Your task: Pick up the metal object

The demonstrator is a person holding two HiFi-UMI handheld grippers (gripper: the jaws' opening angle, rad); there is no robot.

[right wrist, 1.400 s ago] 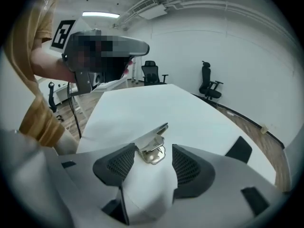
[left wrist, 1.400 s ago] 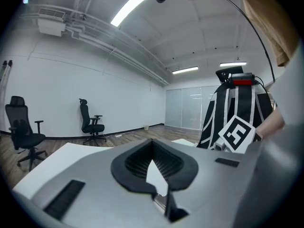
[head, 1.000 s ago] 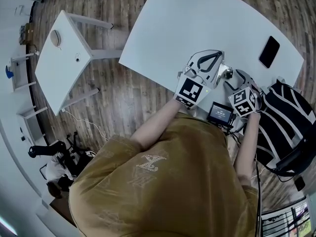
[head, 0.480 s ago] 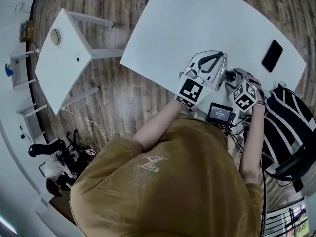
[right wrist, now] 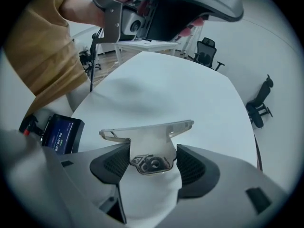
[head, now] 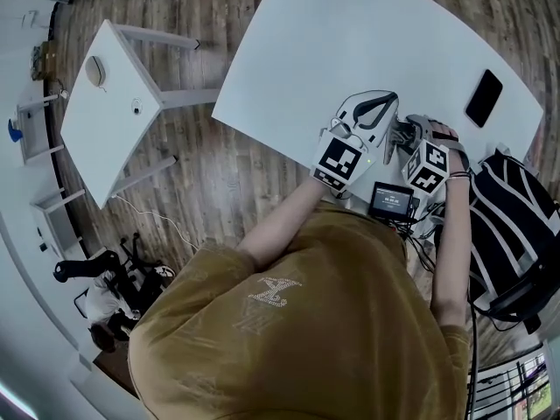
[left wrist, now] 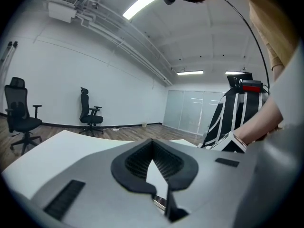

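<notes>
The metal object (right wrist: 148, 137) is a flat, shiny T-shaped bracket. My right gripper (right wrist: 153, 152) is shut on its stem, and its crossbar sticks out past the fingertips above the white table (right wrist: 166, 89). In the head view the right gripper (head: 409, 136) is at the table's near edge, close beside my left gripper (head: 382, 106). The bracket is hard to make out there. In the left gripper view my left gripper (left wrist: 152, 144) is shut, its black pads meeting at the tips with nothing between them, held above the table (left wrist: 61, 148).
A black phone (head: 484, 97) lies at the table's right end. A small device with a lit screen (head: 390, 200) sits at the near edge, by a black-and-white backpack (head: 512, 221). A small white side table (head: 109, 103) stands to the left. Office chairs (left wrist: 90, 114) stand by the far wall.
My right gripper has moved left and a little away from the person, closing in on the left gripper. The left gripper has hardly moved.
</notes>
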